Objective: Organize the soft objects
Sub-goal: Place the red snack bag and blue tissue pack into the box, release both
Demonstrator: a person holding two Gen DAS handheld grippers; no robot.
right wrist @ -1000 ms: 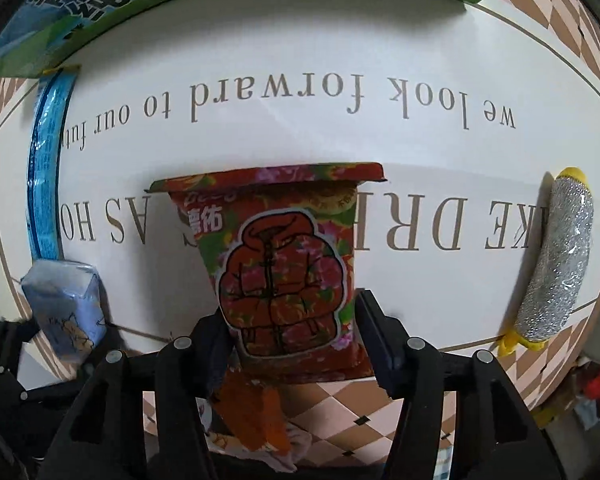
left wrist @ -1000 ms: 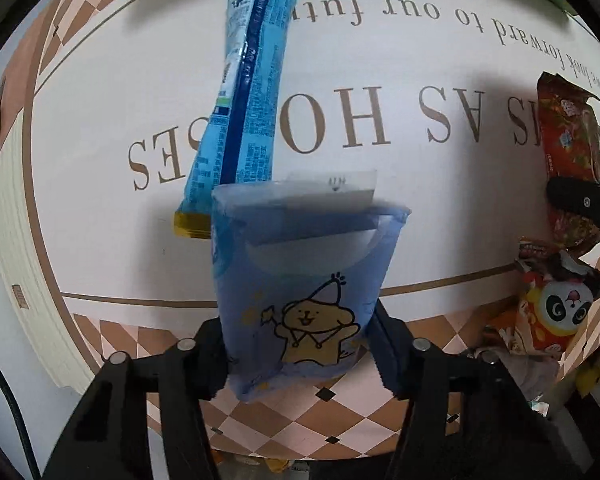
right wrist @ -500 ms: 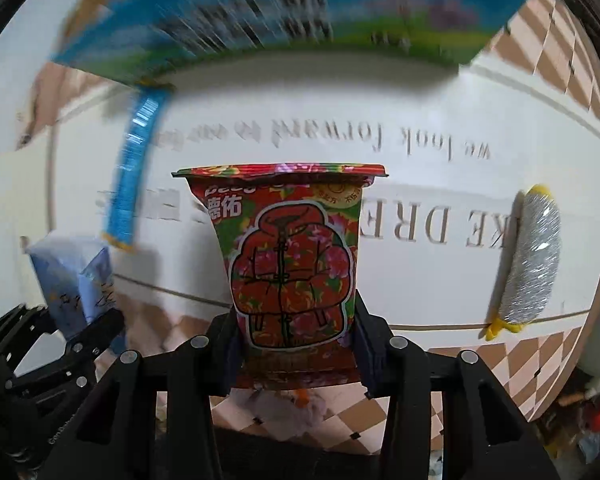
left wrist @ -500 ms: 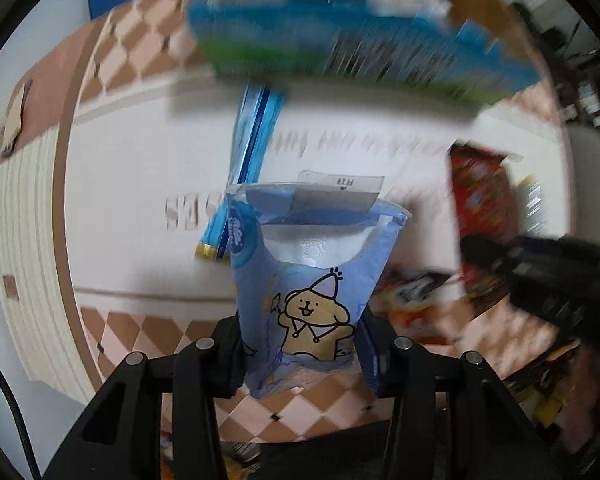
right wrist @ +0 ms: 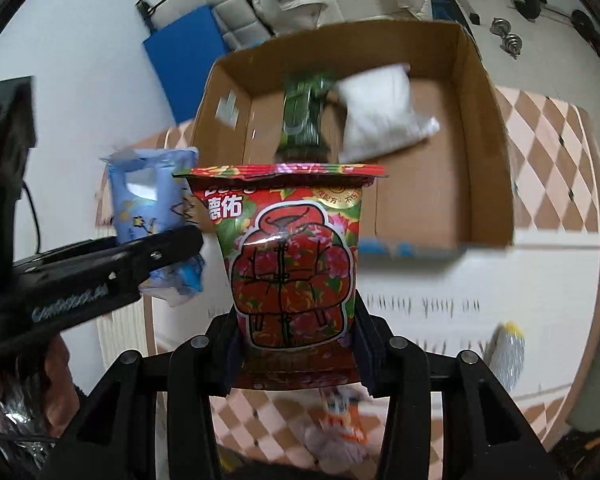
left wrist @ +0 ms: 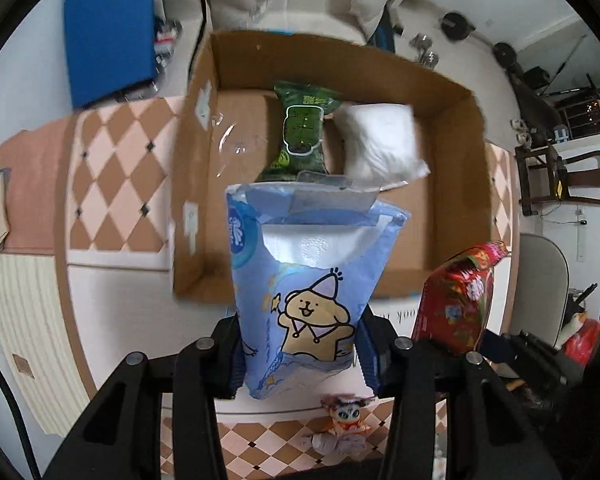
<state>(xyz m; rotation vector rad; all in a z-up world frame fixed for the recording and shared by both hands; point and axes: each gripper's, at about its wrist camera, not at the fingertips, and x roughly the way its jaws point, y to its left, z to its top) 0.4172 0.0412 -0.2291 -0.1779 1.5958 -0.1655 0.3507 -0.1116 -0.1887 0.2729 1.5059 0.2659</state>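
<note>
My left gripper (left wrist: 300,354) is shut on a blue tissue pack (left wrist: 312,280) with a yellow cartoon dog, held upright in front of an open cardboard box (left wrist: 196,184). My right gripper (right wrist: 296,354) is shut on a red flowered packet (right wrist: 292,260), also held up before the box (right wrist: 484,184). The box holds a green packet (left wrist: 302,136) and a white pillow pack (left wrist: 380,144). The red packet shows at the right of the left wrist view (left wrist: 456,300). The blue pack and left gripper show at the left of the right wrist view (right wrist: 152,208).
A white mat with brown lettering (right wrist: 500,280) lies over a checkered cloth (left wrist: 112,168). A silver scrubber with yellow ends (right wrist: 508,356) lies at the right. A small orange packet (left wrist: 346,412) lies below the grippers. A blue pad (left wrist: 108,32) and a chair (left wrist: 544,280) stand around.
Both grippers have risen and tilted up from the mat toward the cardboard box, carrying their packs. The box with the green and white packs has come into view.
</note>
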